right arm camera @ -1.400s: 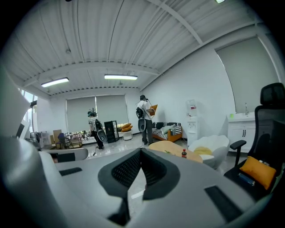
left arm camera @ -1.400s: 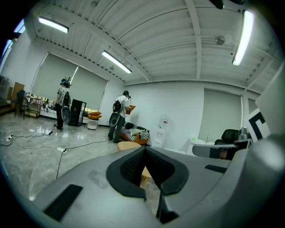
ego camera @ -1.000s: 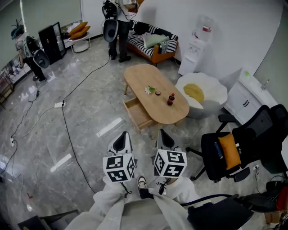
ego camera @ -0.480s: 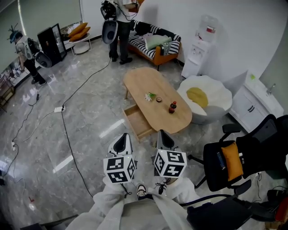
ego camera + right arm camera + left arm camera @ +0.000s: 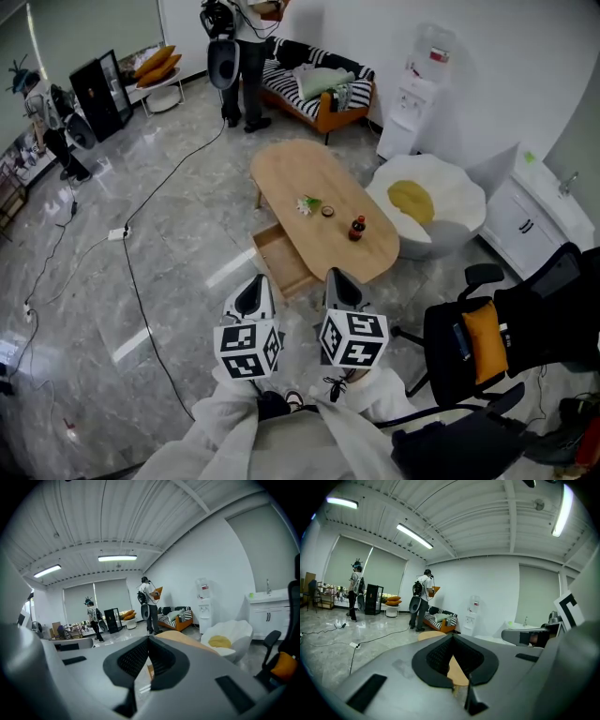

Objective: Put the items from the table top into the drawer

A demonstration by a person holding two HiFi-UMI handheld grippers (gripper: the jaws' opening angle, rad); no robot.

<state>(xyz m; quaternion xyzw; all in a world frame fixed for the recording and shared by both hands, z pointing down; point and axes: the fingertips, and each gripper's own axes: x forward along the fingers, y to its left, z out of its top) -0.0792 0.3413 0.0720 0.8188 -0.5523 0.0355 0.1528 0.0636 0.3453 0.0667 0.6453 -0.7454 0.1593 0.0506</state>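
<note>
An oval wooden table (image 5: 300, 169) stands ahead of me on the grey floor. On it lie a small flower sprig (image 5: 307, 204), a little dark round piece (image 5: 327, 211) and a red bottle with a dark cap (image 5: 357, 229). The table's drawer (image 5: 281, 264) is pulled out on the near left side and looks empty. My left gripper (image 5: 253, 282) and right gripper (image 5: 340, 276) are held side by side well short of the table, both shut with nothing in them. The left gripper view shows the left gripper (image 5: 452, 637) with its tips together. The right gripper (image 5: 148, 639) looks the same.
A black office chair with an orange cushion (image 5: 478, 337) stands to my right. Beyond the table are a white flower-shaped seat (image 5: 441, 187), a water dispenser (image 5: 412, 94) and a striped sofa (image 5: 314, 89). A person (image 5: 234, 47) stands at the back. A black cable (image 5: 141, 253) crosses the floor on the left.
The table and its drawer have drawn nearer in the head view as I moved forward. Both grippers kept their place side by side, jaws unchanged.
</note>
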